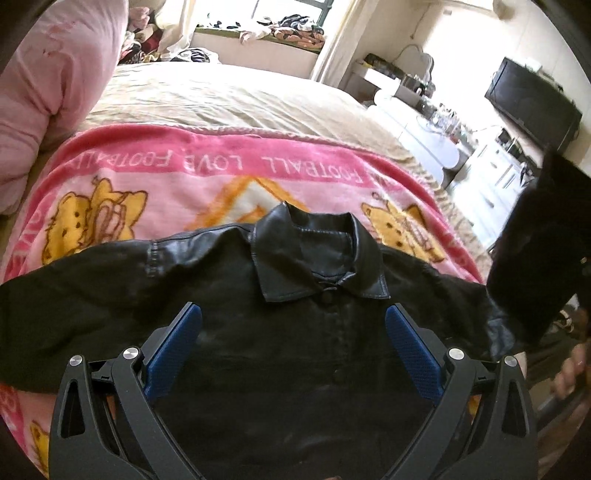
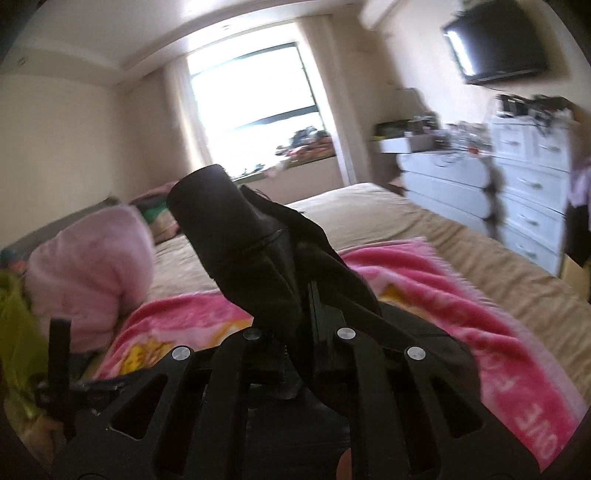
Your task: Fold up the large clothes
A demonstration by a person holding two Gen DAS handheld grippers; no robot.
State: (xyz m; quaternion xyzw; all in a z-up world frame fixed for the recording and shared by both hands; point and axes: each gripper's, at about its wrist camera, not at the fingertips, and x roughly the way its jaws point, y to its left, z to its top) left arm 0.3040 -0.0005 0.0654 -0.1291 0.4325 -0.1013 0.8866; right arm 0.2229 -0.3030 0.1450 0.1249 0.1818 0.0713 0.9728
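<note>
A black leather jacket [image 1: 295, 332] lies face up, collar [image 1: 317, 254] away from me, on a pink cartoon blanket [image 1: 155, 181] on the bed. My left gripper [image 1: 293, 325] is open, its blue pads [image 1: 177, 347] spread over the jacket's chest, holding nothing. My right gripper [image 2: 295, 306] is shut on the jacket's right sleeve [image 2: 236, 221] and holds it lifted above the blanket [image 2: 461, 295]; the cuff end stands up in front of the camera. The lifted sleeve also shows in the left wrist view [image 1: 543, 236] at the right edge.
A pink quilt [image 1: 55, 74] is bunched at the left of the beige bed [image 1: 240, 96]. White dressers [image 2: 517, 184] with clutter and a wall TV [image 2: 498, 40] stand to the right. A window sill with clothes [image 1: 288, 33] is at the far end.
</note>
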